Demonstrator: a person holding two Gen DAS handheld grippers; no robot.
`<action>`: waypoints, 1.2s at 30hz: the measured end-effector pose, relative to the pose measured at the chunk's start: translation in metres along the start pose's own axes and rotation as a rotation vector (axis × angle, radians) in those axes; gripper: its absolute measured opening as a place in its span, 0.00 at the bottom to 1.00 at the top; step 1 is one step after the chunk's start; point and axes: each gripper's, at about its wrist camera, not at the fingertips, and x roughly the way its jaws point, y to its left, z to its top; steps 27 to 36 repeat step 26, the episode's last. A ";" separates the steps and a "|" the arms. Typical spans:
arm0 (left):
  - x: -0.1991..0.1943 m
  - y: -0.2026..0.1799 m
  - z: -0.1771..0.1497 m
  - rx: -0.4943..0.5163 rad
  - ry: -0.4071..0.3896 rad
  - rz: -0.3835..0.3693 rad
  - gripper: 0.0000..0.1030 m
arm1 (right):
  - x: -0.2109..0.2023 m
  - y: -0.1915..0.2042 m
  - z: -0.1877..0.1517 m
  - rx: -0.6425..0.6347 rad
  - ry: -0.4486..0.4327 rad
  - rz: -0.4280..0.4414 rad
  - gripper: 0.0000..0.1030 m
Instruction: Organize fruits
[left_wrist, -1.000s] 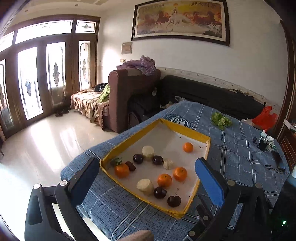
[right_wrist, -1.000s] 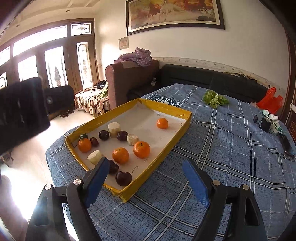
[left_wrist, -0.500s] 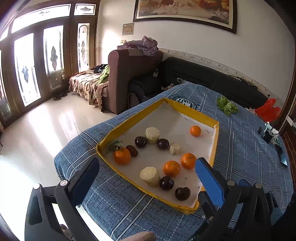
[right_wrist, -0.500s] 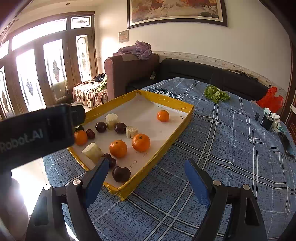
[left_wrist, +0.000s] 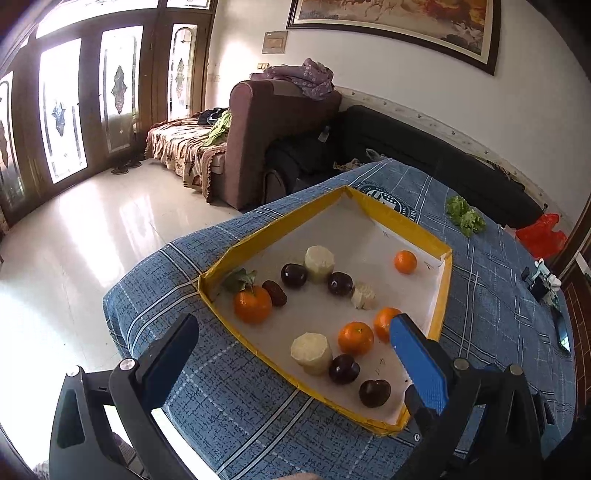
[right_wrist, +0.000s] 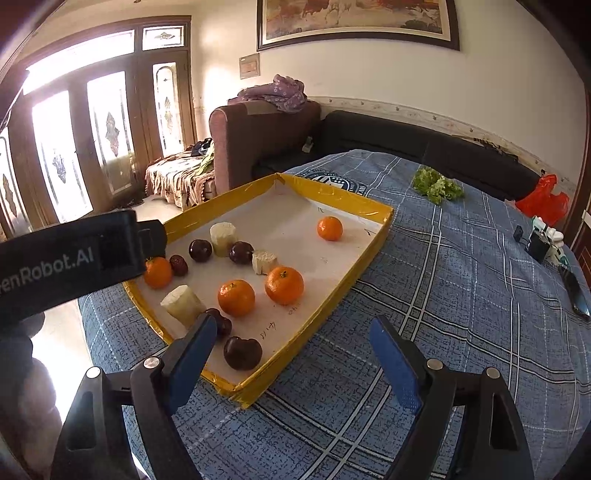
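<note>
Now both grippers, left gripper (left_wrist: 291, 354) and right gripper (right_wrist: 291, 354), hang released and empty above the yellow tray's (right_wrist: 364, 258) near edge; choose one orange (right_wrist: 236, 297), lower straight, and close gently around its middle.

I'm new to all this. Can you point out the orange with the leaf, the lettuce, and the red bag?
orange with the leaf (left_wrist: 252, 303): left wrist view, middle of its peel.
lettuce (right_wrist: 437, 184): right wrist view, centre of the leaves.
red bag (right_wrist: 543, 199): right wrist view, its crumpled middle.
</note>
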 end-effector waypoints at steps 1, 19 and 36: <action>-0.001 0.001 0.000 -0.002 0.000 0.000 1.00 | 0.000 0.001 0.001 -0.002 -0.001 0.001 0.86; 0.000 0.010 0.005 -0.003 -0.003 0.036 1.00 | 0.012 0.012 0.008 -0.020 0.019 0.022 0.87; -0.012 0.007 0.009 0.028 -0.042 0.068 1.00 | 0.011 0.020 0.012 -0.043 0.007 0.046 0.87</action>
